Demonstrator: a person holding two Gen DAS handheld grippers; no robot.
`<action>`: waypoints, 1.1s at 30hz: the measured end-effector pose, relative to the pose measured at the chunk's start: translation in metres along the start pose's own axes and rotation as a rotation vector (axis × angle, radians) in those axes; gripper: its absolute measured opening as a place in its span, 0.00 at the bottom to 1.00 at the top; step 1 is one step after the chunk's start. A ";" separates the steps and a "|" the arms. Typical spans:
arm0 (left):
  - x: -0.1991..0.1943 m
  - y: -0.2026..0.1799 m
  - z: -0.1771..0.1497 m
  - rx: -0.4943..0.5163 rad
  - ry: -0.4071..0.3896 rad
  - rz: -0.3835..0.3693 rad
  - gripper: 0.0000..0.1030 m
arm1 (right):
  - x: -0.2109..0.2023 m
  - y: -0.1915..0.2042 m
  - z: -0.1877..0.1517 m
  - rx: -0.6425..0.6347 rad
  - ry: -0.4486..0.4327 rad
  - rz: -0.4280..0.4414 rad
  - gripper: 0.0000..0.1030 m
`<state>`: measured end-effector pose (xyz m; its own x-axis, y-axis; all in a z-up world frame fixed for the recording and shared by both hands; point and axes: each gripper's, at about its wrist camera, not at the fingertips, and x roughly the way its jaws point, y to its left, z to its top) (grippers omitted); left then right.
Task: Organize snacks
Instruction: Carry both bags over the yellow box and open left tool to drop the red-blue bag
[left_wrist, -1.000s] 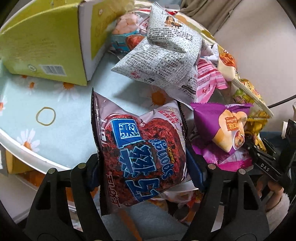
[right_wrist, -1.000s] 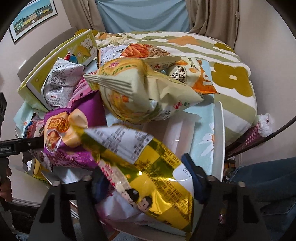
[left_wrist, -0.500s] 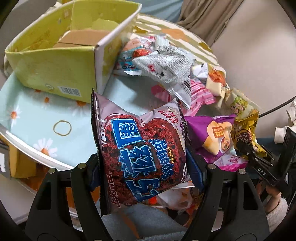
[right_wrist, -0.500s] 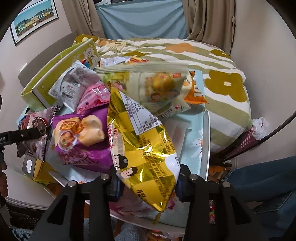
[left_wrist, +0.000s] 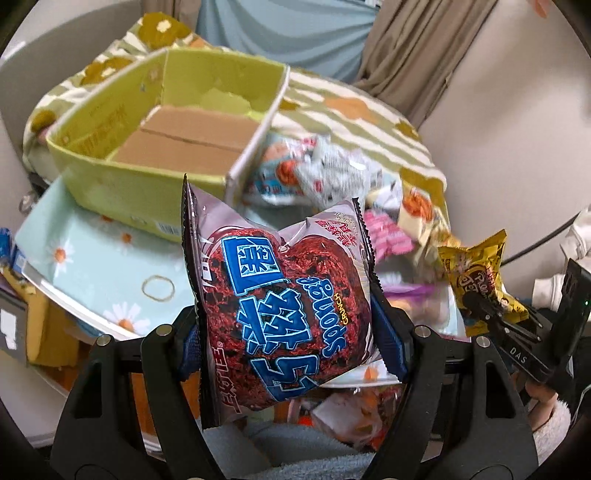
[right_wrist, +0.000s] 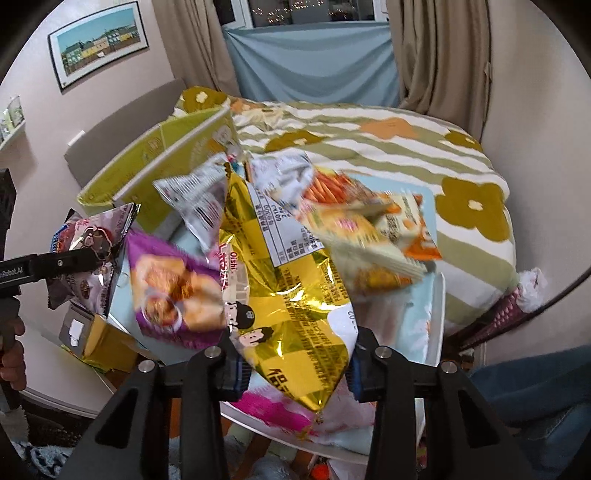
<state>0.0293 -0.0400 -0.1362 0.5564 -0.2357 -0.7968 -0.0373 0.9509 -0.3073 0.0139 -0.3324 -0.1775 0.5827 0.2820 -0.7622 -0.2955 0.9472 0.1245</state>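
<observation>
My left gripper (left_wrist: 291, 332) is shut on a red-and-blue chocolate crunch snack bag (left_wrist: 280, 295) and holds it above the table's near edge; the bag also shows in the right wrist view (right_wrist: 88, 251). My right gripper (right_wrist: 295, 362) is shut on a gold foil snack bag (right_wrist: 288, 288), lifted above the pile; that bag shows in the left wrist view (left_wrist: 480, 284). An open yellow-green cardboard box (left_wrist: 122, 173) with a bare bottom stands at the table's far left, also seen in the right wrist view (right_wrist: 155, 173).
Loose snacks lie on the daisy-print table (left_wrist: 92, 258): a purple bag (right_wrist: 170, 288), a grey-white bag (right_wrist: 199, 206), a pale yellow bag (right_wrist: 369, 251), pink packets (left_wrist: 388, 232). A rubber band (left_wrist: 159, 286) lies near the front. A striped bed (right_wrist: 406, 147) is behind.
Both grippers have risen and pulled back with their bags. The box's open inside has come into the left view. The gold bag now hangs upright, clear of the pile.
</observation>
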 end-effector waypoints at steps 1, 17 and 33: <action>-0.002 0.001 0.003 -0.001 -0.013 0.001 0.73 | -0.001 0.003 0.003 -0.006 -0.008 0.007 0.36; -0.016 0.037 0.130 0.062 -0.141 -0.024 0.73 | 0.015 0.075 0.123 -0.065 -0.146 0.095 0.36; 0.094 0.141 0.301 0.154 -0.022 -0.019 0.73 | 0.122 0.160 0.264 0.011 -0.109 0.072 0.36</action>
<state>0.3259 0.1321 -0.0976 0.5738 -0.2508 -0.7797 0.1003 0.9663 -0.2370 0.2376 -0.1061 -0.0824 0.6390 0.3638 -0.6777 -0.3318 0.9253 0.1838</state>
